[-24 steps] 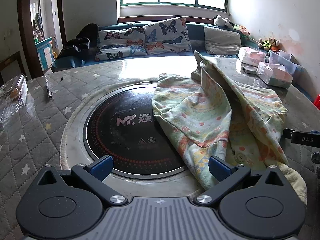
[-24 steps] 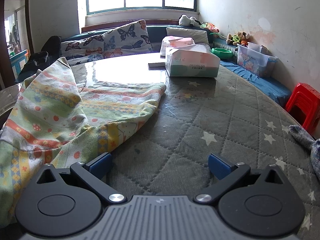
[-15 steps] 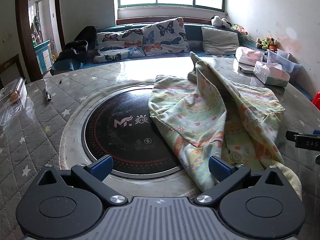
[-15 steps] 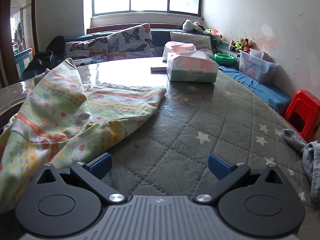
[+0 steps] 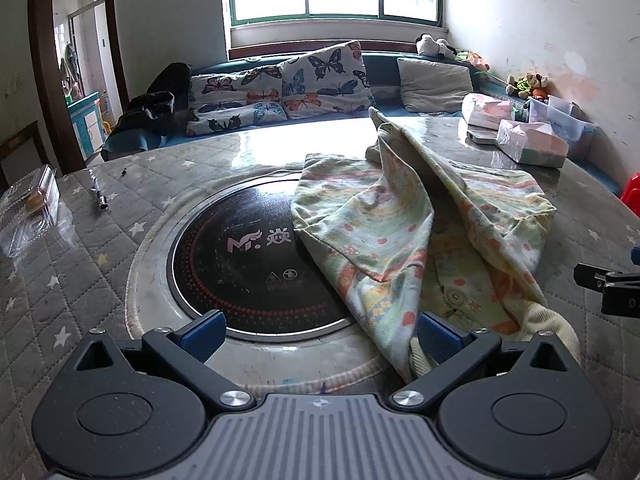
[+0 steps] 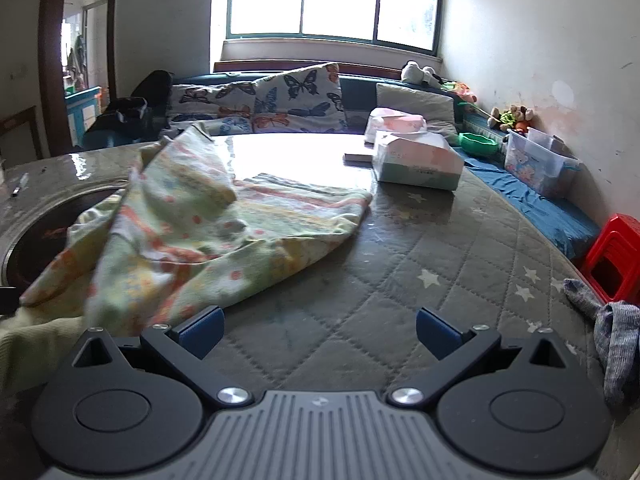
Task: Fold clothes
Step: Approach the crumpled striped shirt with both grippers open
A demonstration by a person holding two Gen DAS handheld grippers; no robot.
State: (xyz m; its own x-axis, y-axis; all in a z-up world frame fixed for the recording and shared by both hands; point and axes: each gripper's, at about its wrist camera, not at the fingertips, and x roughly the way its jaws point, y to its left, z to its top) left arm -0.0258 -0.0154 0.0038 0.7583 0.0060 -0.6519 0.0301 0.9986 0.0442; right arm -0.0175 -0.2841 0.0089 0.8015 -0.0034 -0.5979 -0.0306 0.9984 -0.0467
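On the far left of my left wrist view I see a clear plastic container (image 5: 30, 200) at the table's edge, and just past it a small pen-like tool (image 5: 100, 196) lying on the quilted grey table cover (image 5: 80, 280) with its star pattern. Moving right, the round black cooktop (image 5: 248, 264) is set into the middle of the table, ringed in metal. My left gripper (image 5: 318, 328) hangs over its near rim with both fingers spread wide and nothing between them; the right fingertip (image 5: 436, 334) sits at the near hem of the garment, though I cannot tell whether it touches.

The garment (image 5: 404, 236), a pale green and yellow printed piece with orange dots, lies crumpled across the right part of the cooktop and onto the cover beside it, one fold standing up in a ridge toward the window. Its yellow ribbed cuff (image 5: 556, 328) lies at the near right.

In my right wrist view the same garment (image 6: 192, 236) spreads to the left of my right gripper (image 6: 318, 328), whose fingers are also fully apart over bare quilting, holding nothing. Farther back right stand two tissue boxes (image 6: 416, 164). At the far right edge lies a grey sock (image 6: 608, 328), and beyond the table a red stool (image 6: 616, 256).
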